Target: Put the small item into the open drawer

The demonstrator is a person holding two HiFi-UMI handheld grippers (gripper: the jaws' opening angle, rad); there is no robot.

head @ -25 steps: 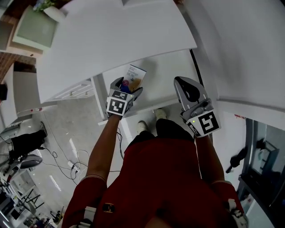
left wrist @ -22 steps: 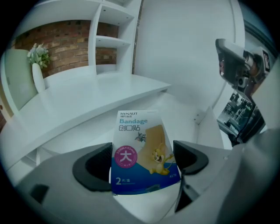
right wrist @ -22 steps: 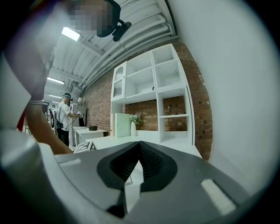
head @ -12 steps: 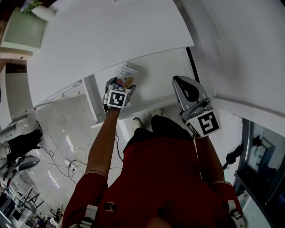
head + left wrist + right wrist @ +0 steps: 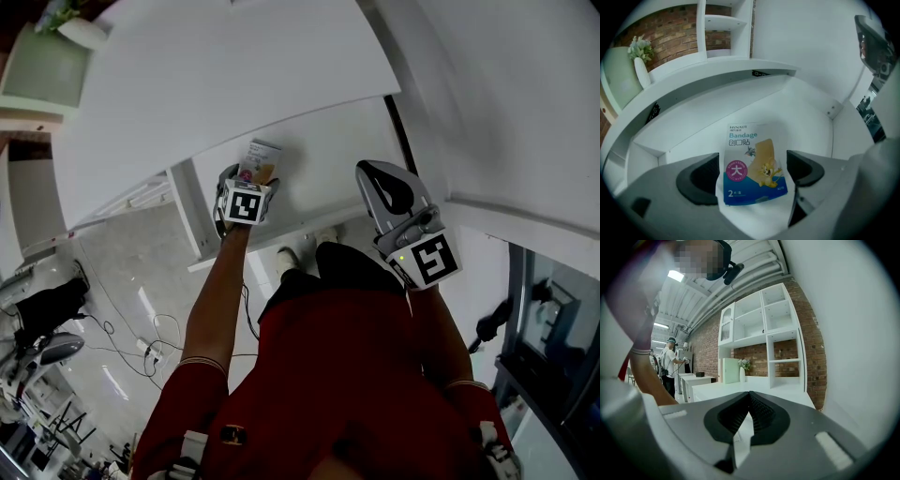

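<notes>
Since a second ago the left gripper (image 5: 250, 177) has carried the bandage packet (image 5: 262, 157) a little to the left and further in over the open drawer (image 5: 330, 155), while the right gripper (image 5: 374, 175) has barely shifted. In the head view, the left gripper reaches out under the front edge of the white surface (image 5: 234, 75), its marker cube facing up and the packet sticking out ahead of it. The left gripper view shows that gripper's jaws pressed against the two side edges of the packet's lower half, so the packet is held printed face toward the camera, over the drawer's white floor; whether its far end touches that floor cannot be told. A white vase (image 5: 641, 70) with a plant stands on the surface at upper left of that view. The right gripper hangs over the drawer's right end, well apart from the packet, tilted upward, its jaws closed together on nothing. Its view looks out at white shelving (image 5: 764, 333) against a brick wall (image 5: 812, 357).
</notes>
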